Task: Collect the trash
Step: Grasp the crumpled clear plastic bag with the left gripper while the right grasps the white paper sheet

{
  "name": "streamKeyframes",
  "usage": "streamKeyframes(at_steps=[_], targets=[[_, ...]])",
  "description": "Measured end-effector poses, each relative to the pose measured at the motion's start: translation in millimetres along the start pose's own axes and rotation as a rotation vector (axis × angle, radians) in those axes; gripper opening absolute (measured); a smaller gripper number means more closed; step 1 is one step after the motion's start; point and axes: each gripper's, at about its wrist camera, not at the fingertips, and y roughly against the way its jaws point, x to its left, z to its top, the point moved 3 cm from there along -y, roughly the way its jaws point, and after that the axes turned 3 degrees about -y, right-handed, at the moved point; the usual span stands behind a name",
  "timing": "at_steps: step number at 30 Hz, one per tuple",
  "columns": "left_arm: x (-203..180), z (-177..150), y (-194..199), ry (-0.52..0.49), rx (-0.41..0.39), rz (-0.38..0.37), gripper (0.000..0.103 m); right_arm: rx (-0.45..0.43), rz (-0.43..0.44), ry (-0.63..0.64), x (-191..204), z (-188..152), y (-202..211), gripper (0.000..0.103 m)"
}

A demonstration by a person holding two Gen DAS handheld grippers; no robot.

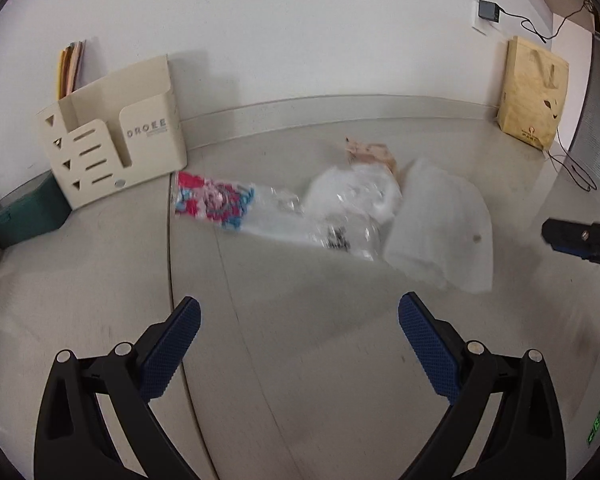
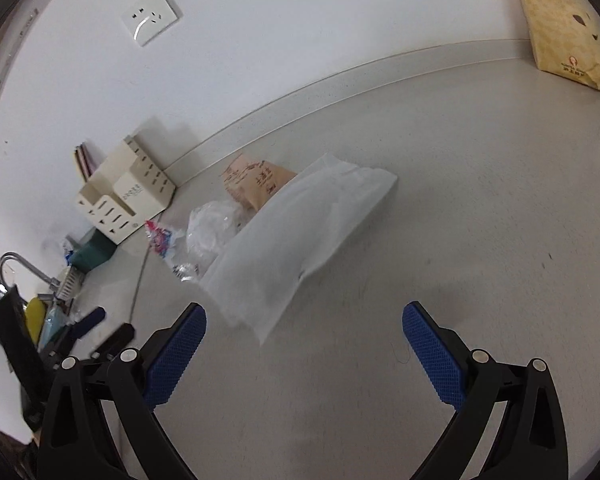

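Trash lies on a grey countertop [image 1: 300, 360]: a clear wrapper with a red and blue print [image 1: 216, 200], a crumpled clear plastic bag [image 1: 352, 196], a tan paper packet [image 1: 374, 156] and a flat white bag [image 1: 440, 220]. My left gripper [image 1: 299, 322] is open and empty, short of the pile. My right gripper [image 2: 304, 328] is open and empty, just before the white bag [image 2: 296, 236]. The tan packet [image 2: 256, 184], the crumpled bag [image 2: 212, 228] and the printed wrapper [image 2: 160, 238] lie behind it. The right gripper's tip [image 1: 580, 236] shows in the left wrist view.
A cream desk organiser [image 1: 116, 136] and a green box [image 1: 28, 216] stand by the wall at left. A tan paper bag [image 1: 534, 92] leans at the far right, with a cable [image 1: 572, 168]. A tap and sink [image 2: 24, 268] lie at far left.
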Motion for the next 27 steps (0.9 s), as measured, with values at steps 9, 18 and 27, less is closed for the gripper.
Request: streamKeyframes(at_steps=[9, 18, 27], targets=[[-29.7, 70.8, -51.7, -0.155, 0.005, -0.086, 0.099, 0.06, 0.008, -0.095, -4.6, 27.4, -56.7, 0.097], [-50.7, 81.6, -105.2, -0.287, 0.07, -0.099, 0.099, 0.114, 0.021, -0.117, -7.2, 41.4, -86.3, 0.048], [-49.0, 80.7, -124.3, -0.292, 0.083, -0.137, 0.067, 0.115, 0.054, -0.116, -14.6, 40.5, -83.3, 0.006]])
